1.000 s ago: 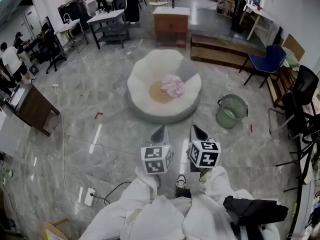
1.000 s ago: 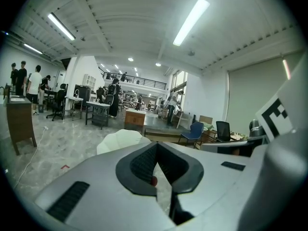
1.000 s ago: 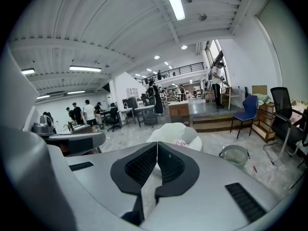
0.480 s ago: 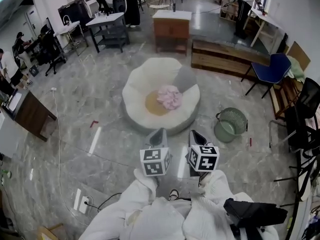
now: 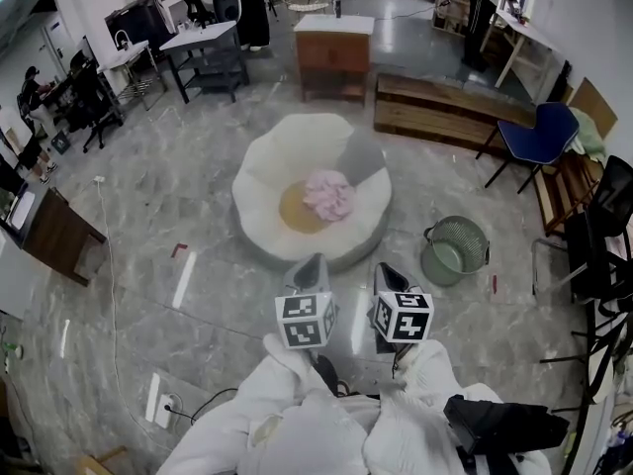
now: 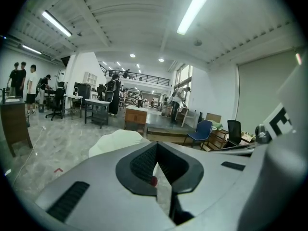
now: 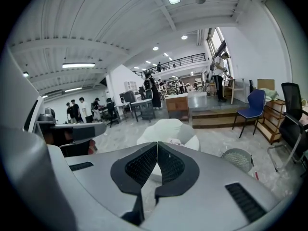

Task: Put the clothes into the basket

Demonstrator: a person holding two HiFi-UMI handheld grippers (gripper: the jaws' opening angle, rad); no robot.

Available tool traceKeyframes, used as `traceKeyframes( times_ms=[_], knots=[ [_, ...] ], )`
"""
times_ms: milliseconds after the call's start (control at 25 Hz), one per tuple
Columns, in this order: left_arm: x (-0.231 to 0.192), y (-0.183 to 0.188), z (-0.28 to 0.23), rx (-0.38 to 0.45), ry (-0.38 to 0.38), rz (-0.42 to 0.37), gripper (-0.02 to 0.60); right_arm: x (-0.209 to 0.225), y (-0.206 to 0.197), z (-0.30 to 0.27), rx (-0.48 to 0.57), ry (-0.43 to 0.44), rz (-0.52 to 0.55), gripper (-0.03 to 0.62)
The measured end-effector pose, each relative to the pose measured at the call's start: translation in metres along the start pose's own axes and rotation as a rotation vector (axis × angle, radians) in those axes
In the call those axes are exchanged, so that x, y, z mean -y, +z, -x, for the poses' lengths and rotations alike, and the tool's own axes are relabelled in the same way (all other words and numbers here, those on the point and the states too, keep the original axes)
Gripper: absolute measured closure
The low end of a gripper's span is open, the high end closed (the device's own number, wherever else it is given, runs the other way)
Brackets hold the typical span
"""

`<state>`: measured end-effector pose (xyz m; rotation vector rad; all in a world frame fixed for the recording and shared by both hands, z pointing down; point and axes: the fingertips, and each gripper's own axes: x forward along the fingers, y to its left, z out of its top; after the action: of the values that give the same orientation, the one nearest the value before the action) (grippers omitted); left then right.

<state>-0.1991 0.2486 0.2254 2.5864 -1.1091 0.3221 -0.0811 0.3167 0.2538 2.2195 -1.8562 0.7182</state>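
A pink heap of clothes (image 5: 329, 196) lies on the seat of a round white lounge chair (image 5: 272, 166) on the floor ahead; a corner of the clothes (image 7: 174, 141) shows in the right gripper view. A green mesh basket (image 5: 454, 249) stands on the floor to the chair's right, and the same basket (image 7: 237, 159) appears in the right gripper view. My left gripper (image 5: 315, 263) and right gripper (image 5: 385, 269) are held side by side short of the chair, both pointing at it. The left gripper (image 6: 156, 146) has its jaws together and empty. The right gripper (image 7: 157, 144) is likewise shut with nothing in it.
A low wooden platform (image 5: 445, 107) and a wooden cabinet (image 5: 333, 49) stand behind the chair. A blue chair (image 5: 542, 132) and black chairs (image 5: 605, 216) line the right side. A cable and power strip (image 5: 160, 401) lie on the floor at left. People stand far left (image 6: 23, 85).
The chair, clothes and basket have come nearer and drifted left in the head view as both grippers were carried forward together. Both stay shut.
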Motion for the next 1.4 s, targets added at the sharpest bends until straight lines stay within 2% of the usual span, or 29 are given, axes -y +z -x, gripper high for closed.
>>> traceKeyframes(
  times_ms=[320, 680, 840, 1200, 1400],
  knots=[
    [-0.005, 0.010, -0.067, -0.022, -0.050, -0.017, 0.578, 0.027, 0.017, -0.050, -0.007, -0.044, -0.028, 0.569],
    [-0.039, 0.063, -0.167, -0.009, -0.099, -0.029, 0.578, 0.039, 0.081, -0.143, 0.007, -0.076, -0.021, 0.569],
    [-0.065, 0.082, -0.210, -0.010, -0.097, -0.026, 0.578, 0.036, 0.111, -0.184, 0.008, -0.066, -0.003, 0.569],
    [-0.141, 0.094, -0.279, -0.039, -0.055, 0.076, 0.578, 0.031, 0.147, -0.268, -0.056, -0.090, 0.090, 0.569],
    [-0.156, 0.089, -0.303, -0.068, -0.048, 0.095, 0.578, 0.034, 0.144, -0.293, -0.094, -0.086, 0.082, 0.569]
  ],
)
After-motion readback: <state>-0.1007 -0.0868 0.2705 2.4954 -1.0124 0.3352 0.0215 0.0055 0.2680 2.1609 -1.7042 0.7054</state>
